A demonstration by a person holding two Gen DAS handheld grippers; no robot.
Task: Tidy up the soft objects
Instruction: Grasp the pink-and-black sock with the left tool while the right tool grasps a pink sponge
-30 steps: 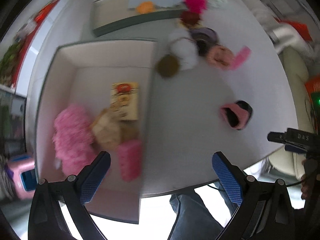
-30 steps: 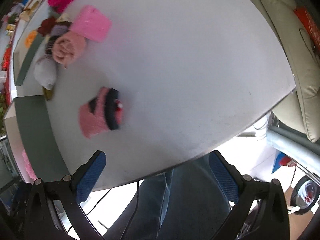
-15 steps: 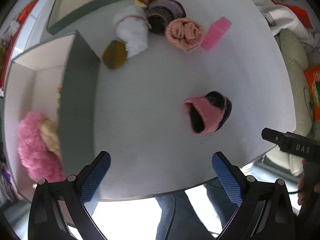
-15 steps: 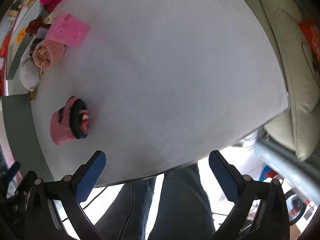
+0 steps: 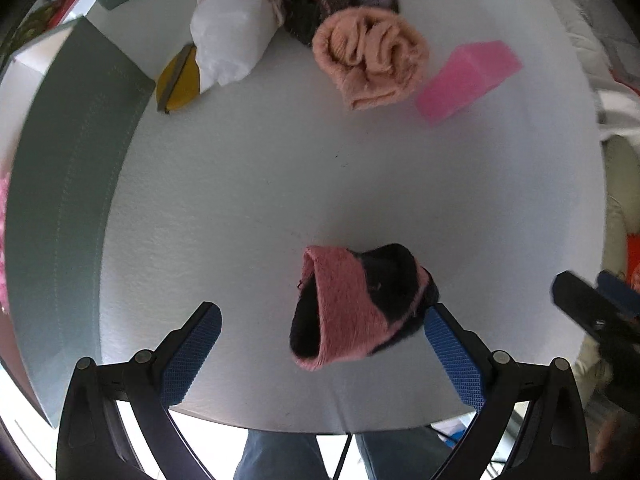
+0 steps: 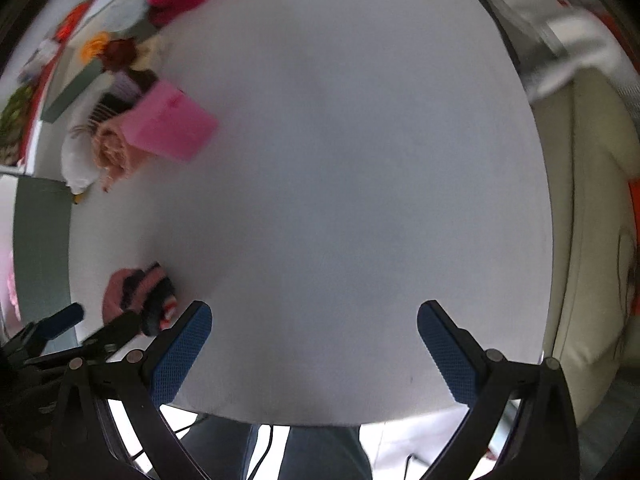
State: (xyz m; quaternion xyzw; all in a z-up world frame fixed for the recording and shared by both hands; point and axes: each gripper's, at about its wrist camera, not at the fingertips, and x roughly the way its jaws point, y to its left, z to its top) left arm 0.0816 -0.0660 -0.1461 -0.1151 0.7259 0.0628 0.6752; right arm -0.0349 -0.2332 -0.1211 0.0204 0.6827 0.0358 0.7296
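Left gripper (image 5: 322, 354) has its fingers wide apart at the bottom of the frame, and the pink and black knitted sock (image 5: 356, 304) lies on the white desk (image 5: 248, 200) between them, close to the right finger. Right gripper (image 6: 314, 350) is also spread apart over bare desk, holding nothing. At the upper part of the left view lie a peach rolled cloth (image 5: 370, 60), a pink sponge (image 5: 468, 80) and a white pouch (image 5: 236, 36). A grey-green box (image 5: 68, 184) stands at the left edge.

no legible text, labels, brands or numbers on anything in either view
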